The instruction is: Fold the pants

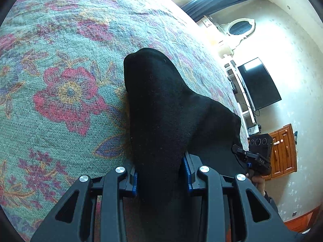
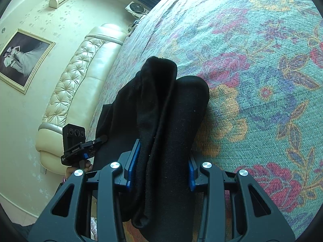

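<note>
Black pants [image 1: 161,104] hang bunched over the floral bedspread [image 1: 60,80]. In the left wrist view my left gripper [image 1: 161,173] is shut on a thick fold of the pants, blue pads pressing both sides. Beyond it to the right, my right gripper [image 1: 242,155] holds the same cloth, a hand under it. In the right wrist view my right gripper [image 2: 160,169] is shut on a bunched fold of the pants [image 2: 169,104]. My left gripper [image 2: 101,141] shows at the left, gripping the pants' other edge. The cloth between the two is lifted off the bed.
The bedspread [image 2: 262,80] fills most of both views. A cream tufted headboard [image 2: 76,80] and framed picture [image 2: 22,58] lie left in the right wrist view. A wall television [image 1: 260,84], a mirror [image 1: 240,28] and a wooden cabinet [image 1: 282,151] stand beyond the bed's edge.
</note>
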Available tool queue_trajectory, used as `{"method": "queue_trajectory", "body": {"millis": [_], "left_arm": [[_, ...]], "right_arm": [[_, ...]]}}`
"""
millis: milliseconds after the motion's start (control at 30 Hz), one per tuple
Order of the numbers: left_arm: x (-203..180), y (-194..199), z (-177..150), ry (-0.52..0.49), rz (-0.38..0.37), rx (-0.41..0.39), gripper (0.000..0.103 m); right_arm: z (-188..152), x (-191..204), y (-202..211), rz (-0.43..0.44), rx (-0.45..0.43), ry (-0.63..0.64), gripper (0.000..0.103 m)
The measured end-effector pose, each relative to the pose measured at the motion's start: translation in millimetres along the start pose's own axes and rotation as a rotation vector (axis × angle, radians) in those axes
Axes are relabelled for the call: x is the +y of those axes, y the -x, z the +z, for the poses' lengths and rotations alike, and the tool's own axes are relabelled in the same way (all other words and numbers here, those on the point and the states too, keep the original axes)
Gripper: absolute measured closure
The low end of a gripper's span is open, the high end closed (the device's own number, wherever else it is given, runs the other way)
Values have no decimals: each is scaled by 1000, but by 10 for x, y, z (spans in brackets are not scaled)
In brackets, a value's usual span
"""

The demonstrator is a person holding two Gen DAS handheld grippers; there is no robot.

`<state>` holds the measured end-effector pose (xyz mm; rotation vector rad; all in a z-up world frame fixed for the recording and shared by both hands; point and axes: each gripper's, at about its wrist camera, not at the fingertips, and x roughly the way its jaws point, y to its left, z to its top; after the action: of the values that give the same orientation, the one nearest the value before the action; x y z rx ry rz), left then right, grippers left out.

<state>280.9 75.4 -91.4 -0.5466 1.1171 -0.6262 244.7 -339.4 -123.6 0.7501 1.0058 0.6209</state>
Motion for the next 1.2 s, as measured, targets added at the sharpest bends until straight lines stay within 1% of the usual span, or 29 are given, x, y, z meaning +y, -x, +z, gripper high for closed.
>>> {"method": "queue_trajectory", "body": {"millis": [33,67,100,133,167,233,300,367,467,567,600,633,667,700,767,833,867,933,1000,1033,1067,1100,1133,1167,1200], "left_arm": [[13,5,-19,2,-8,5,69],[7,7,-44,1,-11,9,66],[16,29,-59,-8,-14,11,65],[6,48,-88,-16,-15,9,65],[3,83,-112,-19,-14,3,62],[13,175,-190,-12,-16,-16,62],[20,269,-303,-7,-25,-20,62],[15,364,-428,-8,-26,-25,61],[-5,495,-595,-1,-38,-36,52],[-55,590,-755,-21,-15,-37,51],[-57,617,-801,-17,-15,-43,49],[-50,631,-857,-9,-20,-44,48],[-38,620,-885,-4,-22,-38,47],[-29,592,-918,-4,-20,-25,47],[9,537,-960,6,-17,-24,47],[35,520,-1012,16,-25,-48,44],[30,516,-1035,5,-18,-62,42],[24,507,-1057,-20,-9,-87,40],[23,531,-1068,-11,-17,-107,37],[19,545,-1066,-8,-12,-112,35],[1,562,-1036,-13,-1,-115,30],[-24,583,-1054,-23,17,-117,25],[-59,594,-1068,-34,41,-117,24],[-95,610,-1091,-47,69,-117,22],[-108,612,-1112,-57,88,-118,20]], "right_arm": [[1,-24,-6,4,1,-12,64],[-4,-45,-5,9,2,-20,61],[-13,-55,-4,8,4,-20,59],[-44,-90,19,8,6,-23,55],[-64,-116,33,20,7,-40,52],[-128,-146,104,44,2,-76,47],[-190,-135,166,42,3,-84,41],[-263,-95,212,38,14,-73,31],[-399,-43,270,20,33,-55,26],[-549,24,287,-6,45,-37,25],[-583,57,288,-16,45,-25,25],[-615,80,290,-29,37,-12,28],[-640,91,288,-48,32,-4,38],[-658,90,271,-69,39,0,42],[-674,27,284,-68,36,-21,57],[-696,-84,325,-45,38,-36,63],[-714,-132,338,-26,32,-44,66],[-739,-198,364,1,12,-43,65],[-754,-154,379,1,-7,-28,59],[-766,-128,394,-2,-13,-23,52],[-780,-100,420,-8,-20,-24,44],[-804,-58,452,-17,-28,-22,39],[-822,-13,480,-28,-37,-15,28],[-854,41,507,-48,-43,-5,20],[-893,84,536,-74,-46,7,18]]}}
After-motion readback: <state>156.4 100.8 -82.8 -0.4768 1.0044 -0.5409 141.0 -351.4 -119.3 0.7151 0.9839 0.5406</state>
